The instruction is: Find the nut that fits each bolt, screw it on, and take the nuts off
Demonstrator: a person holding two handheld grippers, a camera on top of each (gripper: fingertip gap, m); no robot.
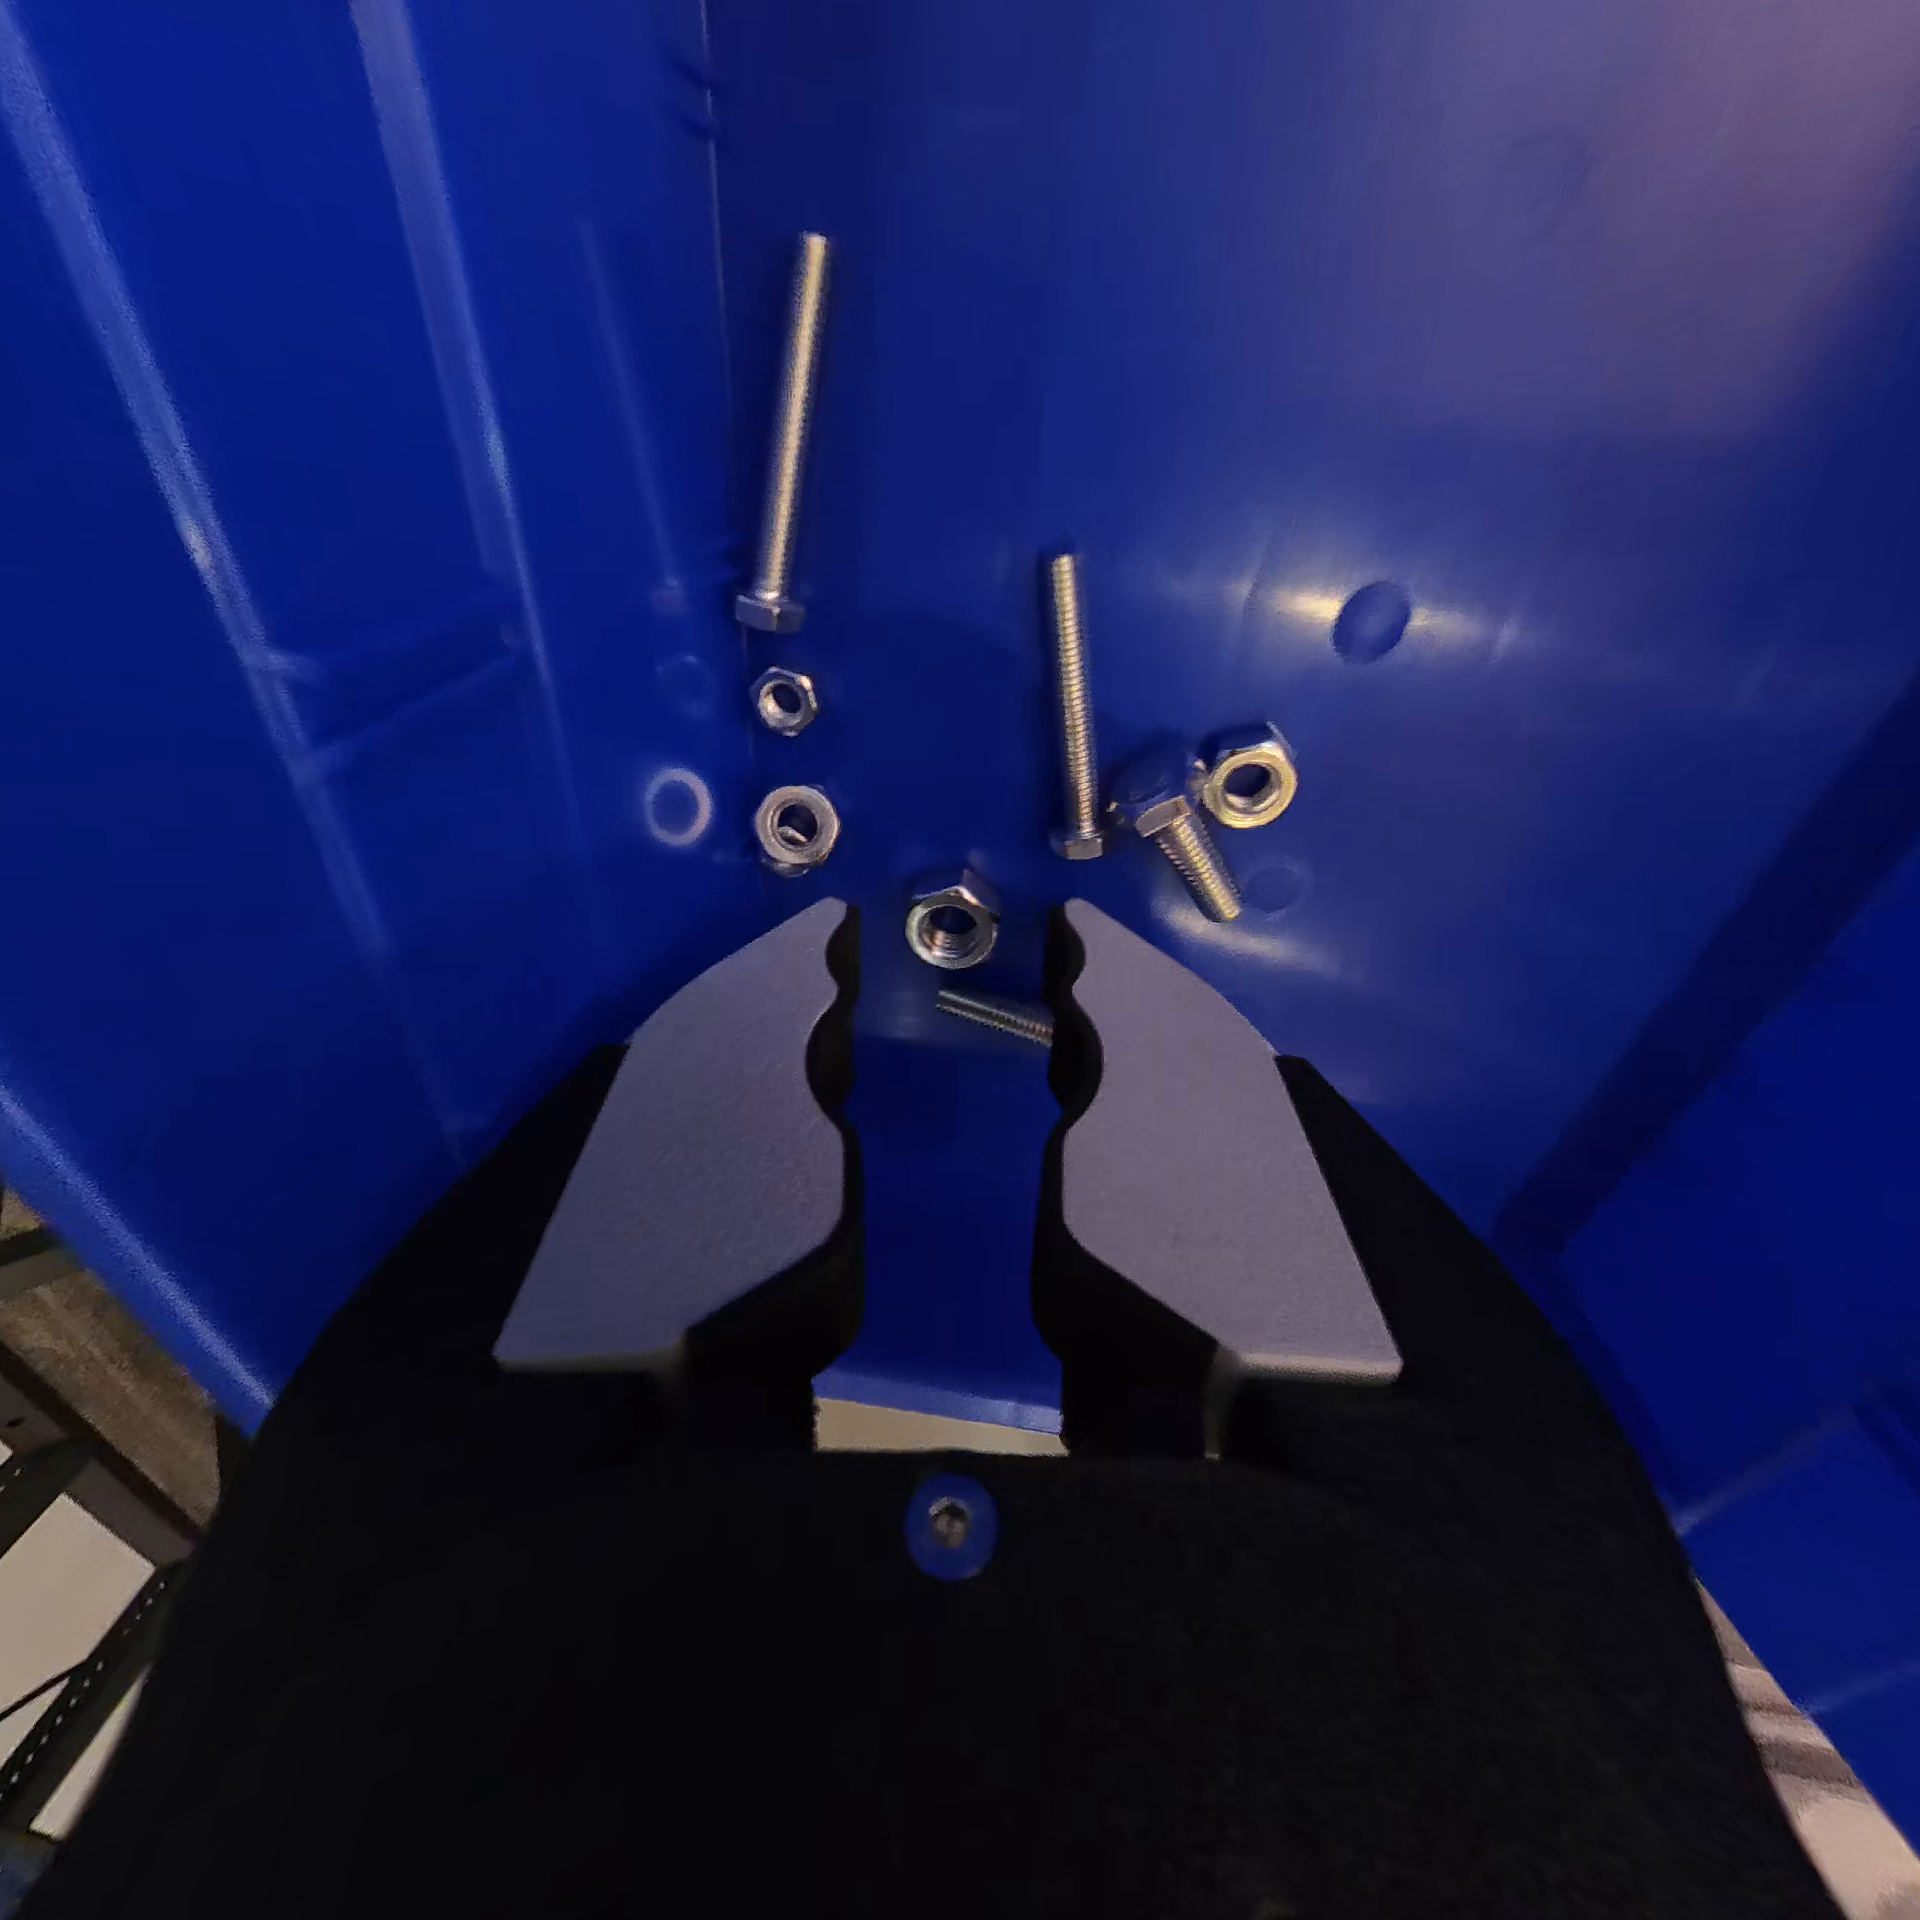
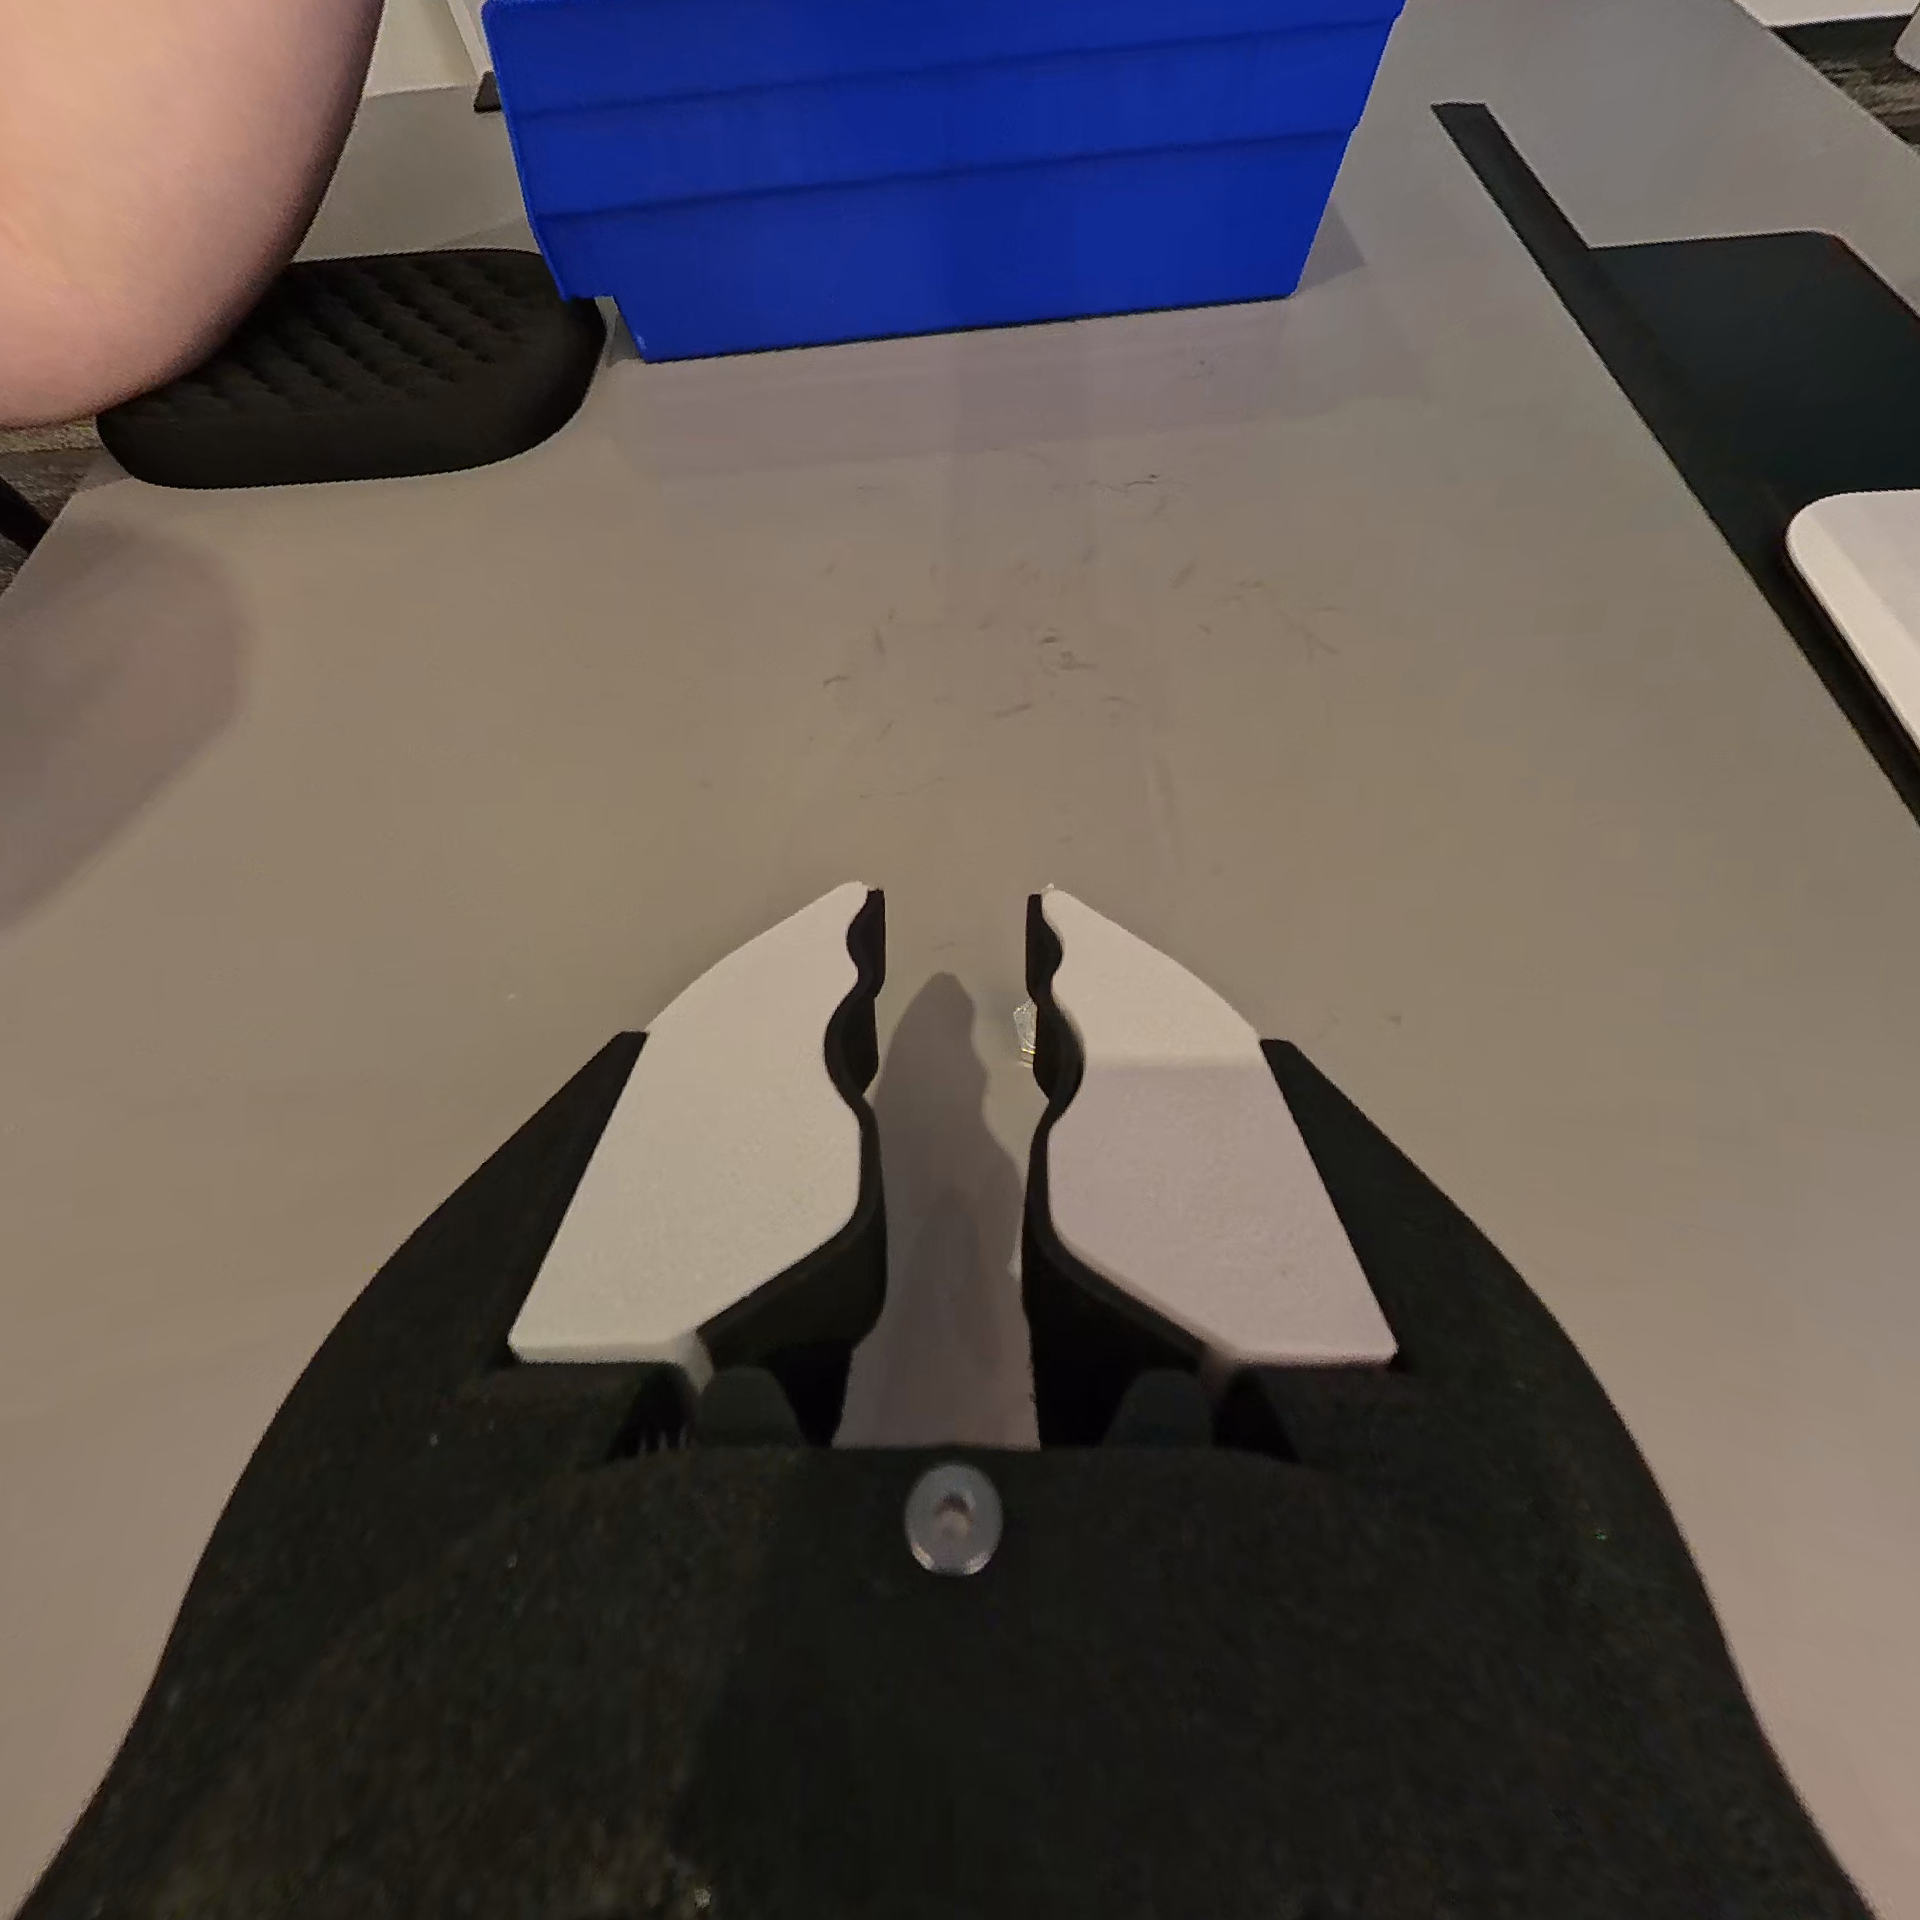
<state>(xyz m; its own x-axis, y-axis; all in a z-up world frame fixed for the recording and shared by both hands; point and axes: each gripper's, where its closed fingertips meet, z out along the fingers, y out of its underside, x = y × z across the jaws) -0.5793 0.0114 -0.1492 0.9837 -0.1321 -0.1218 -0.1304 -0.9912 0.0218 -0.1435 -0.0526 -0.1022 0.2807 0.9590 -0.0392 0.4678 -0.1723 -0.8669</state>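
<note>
In the left wrist view my left gripper (image 1: 954, 914) is open inside a blue bin (image 1: 1455, 416), just above its floor. A steel nut (image 1: 950, 927) lies between its fingertips, with a thin small screw (image 1: 995, 1018) just behind it. Two more nuts (image 1: 787, 700) (image 1: 796, 826) lie to the left, below a long bolt (image 1: 788, 436). A medium bolt (image 1: 1074, 707), a short thick bolt (image 1: 1184, 847) and a large nut (image 1: 1250, 779) lie to the right. My right gripper (image 2: 956, 909) is open and empty over the grey table (image 2: 520, 727).
The blue bin (image 2: 935, 177) stands at the table's far side in the right wrist view. A black ridged pad (image 2: 364, 364) lies left of it, under a person's arm (image 2: 135, 187). A black strip (image 2: 1714, 343) and a white object (image 2: 1860, 592) are at the right. My left gripper's tips are some 7 centimeters from the long bolt (image 1: 788, 436).
</note>
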